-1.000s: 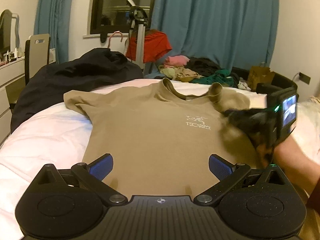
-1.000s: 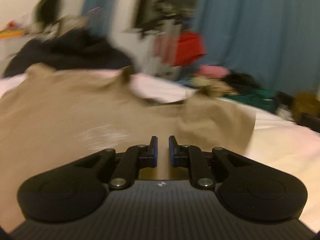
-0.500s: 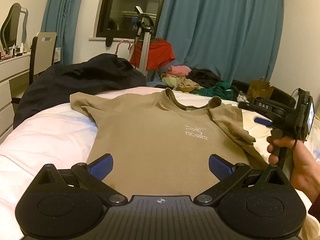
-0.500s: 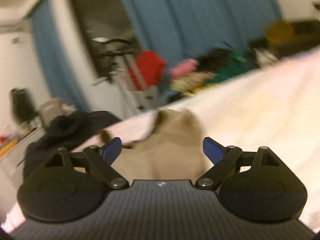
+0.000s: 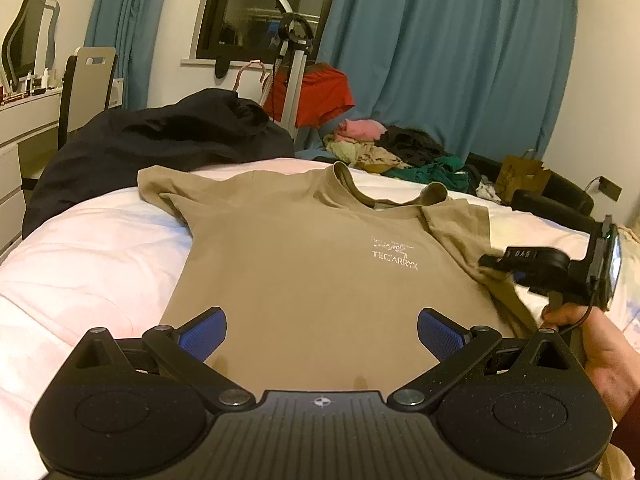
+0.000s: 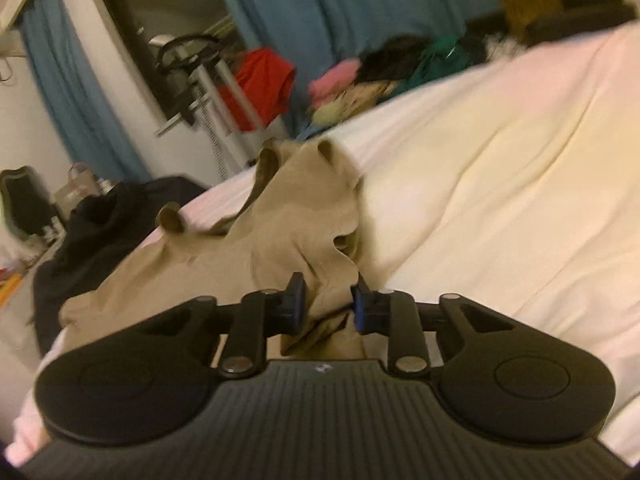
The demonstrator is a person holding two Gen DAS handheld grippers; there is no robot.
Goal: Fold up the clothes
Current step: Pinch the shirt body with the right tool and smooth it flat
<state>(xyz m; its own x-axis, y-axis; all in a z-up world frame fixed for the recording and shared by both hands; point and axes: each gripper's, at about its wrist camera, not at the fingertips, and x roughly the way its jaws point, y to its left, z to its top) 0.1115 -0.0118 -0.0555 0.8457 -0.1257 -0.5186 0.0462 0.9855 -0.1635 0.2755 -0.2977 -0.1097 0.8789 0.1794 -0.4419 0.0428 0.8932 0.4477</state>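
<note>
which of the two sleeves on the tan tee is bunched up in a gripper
The sleeve beside the chest logo, gathered between the closing right gripper. The other sleeve lies flat by the dark jacket.

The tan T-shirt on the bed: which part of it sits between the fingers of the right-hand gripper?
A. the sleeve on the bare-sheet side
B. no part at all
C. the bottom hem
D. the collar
A: in the right wrist view the right gripper is closing its jaws on bunched sleeve fabric of the tan T-shirt, with bare bed sheet beside it.
</note>
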